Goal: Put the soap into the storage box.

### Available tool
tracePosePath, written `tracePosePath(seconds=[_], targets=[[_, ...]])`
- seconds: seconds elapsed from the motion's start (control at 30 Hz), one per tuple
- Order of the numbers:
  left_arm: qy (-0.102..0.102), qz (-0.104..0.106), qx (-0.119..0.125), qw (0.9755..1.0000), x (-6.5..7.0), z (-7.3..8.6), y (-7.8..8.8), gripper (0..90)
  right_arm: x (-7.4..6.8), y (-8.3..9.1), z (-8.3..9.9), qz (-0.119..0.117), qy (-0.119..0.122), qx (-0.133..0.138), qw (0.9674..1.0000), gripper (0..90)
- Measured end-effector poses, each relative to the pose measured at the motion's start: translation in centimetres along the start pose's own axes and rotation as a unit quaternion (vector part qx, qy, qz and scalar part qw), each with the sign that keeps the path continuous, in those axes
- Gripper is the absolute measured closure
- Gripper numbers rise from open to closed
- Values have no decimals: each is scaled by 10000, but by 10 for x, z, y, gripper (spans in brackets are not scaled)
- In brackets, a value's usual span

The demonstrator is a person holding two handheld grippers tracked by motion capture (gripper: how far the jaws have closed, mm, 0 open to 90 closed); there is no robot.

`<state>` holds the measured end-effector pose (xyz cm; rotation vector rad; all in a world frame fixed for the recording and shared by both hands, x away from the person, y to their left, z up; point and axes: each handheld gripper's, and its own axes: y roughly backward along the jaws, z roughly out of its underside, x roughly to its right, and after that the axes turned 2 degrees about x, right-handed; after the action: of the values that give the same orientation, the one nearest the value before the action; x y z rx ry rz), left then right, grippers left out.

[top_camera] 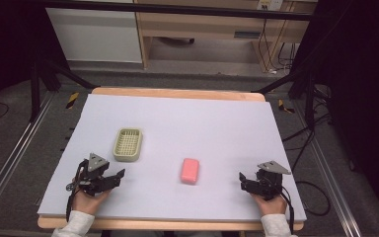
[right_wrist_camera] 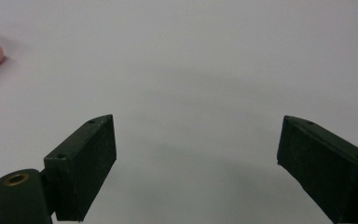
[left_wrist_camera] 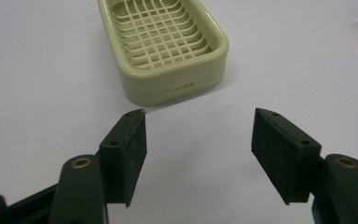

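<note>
Pink, rounded soap bar (top_camera: 190, 171) lies mid-table, right of the cream slotted plastic dish (top_camera: 128, 144). Both the left gripper (top_camera: 120, 174) and right gripper (top_camera: 243, 177) stand apart, empty. Approaching squarely across the bar's narrow sides seems wise.

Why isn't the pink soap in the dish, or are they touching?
Apart. The high view shows bare table between the soap and the dish.
</note>
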<state>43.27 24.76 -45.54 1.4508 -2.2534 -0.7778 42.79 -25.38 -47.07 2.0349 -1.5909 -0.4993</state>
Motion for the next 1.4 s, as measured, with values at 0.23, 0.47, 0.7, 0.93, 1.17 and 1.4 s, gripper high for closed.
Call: tracePosePath(seconds=[0.23,0.47,0.7,0.93,1.17,1.4], targets=[[-34,67,9,10000,6,-2,0,343,-1,0,0,-4,-15,-19,10000,120],[-67,146,-18,9999,11,-4,0,334,-1,-1,0,-11,12,-45,10000,119],[-145,255,-46,9996,21,-9,0,330,-1,-1,0,-11,24,-48,10000,119],[-176,356,-34,9992,31,-15,0,327,-2,-1,0,5,14,-60,10000,119],[-154,430,-23,9990,40,-20,-1,300,-2,-2,-1,-2,43,-65,10000,119],[-130,438,-46,9989,51,-28,-4,269,-3,-3,-1,12,32,-61,10000,118]])
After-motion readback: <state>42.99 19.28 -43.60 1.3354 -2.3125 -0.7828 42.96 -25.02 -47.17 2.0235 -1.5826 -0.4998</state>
